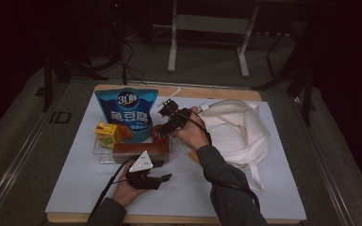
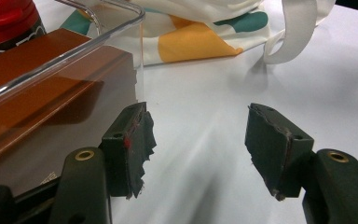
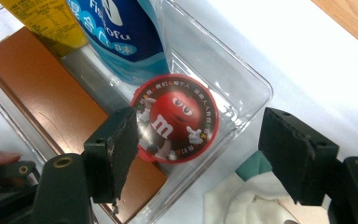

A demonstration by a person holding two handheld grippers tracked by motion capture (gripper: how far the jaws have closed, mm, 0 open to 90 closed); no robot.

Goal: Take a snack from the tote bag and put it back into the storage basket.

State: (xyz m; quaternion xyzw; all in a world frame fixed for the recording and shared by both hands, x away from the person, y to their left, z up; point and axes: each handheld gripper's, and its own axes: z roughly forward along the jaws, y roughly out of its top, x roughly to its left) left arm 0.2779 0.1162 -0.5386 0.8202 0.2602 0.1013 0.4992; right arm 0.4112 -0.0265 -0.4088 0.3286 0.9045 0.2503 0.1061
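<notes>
A clear plastic bin [image 1: 99, 154] on the white table cover holds a blue snack bag [image 1: 127, 110], a yellow drink carton [image 1: 107, 134], a long brown box [image 1: 141, 149] and a red M&M's tub [image 1: 156, 135]. My right gripper [image 1: 162, 128] hovers over that tub. In the right gripper view its jaws [image 3: 199, 116] stand open above the tub's red lid [image 3: 177, 119], with nothing gripped. My left gripper [image 1: 164, 170] rests just in front of the bin, open. Between its jaws [image 2: 198, 112] there is bare white table, and the bin wall [image 2: 65, 56] is to their left.
A white cloth bag [image 1: 235, 132] with yellow and green patches [image 2: 200, 44] lies at the right of the bin, its strap [image 2: 289, 37] curling onto the table. The wooden table edge [image 1: 207, 92] runs along the back. A metal stand [image 1: 207, 28] is on the floor beyond.
</notes>
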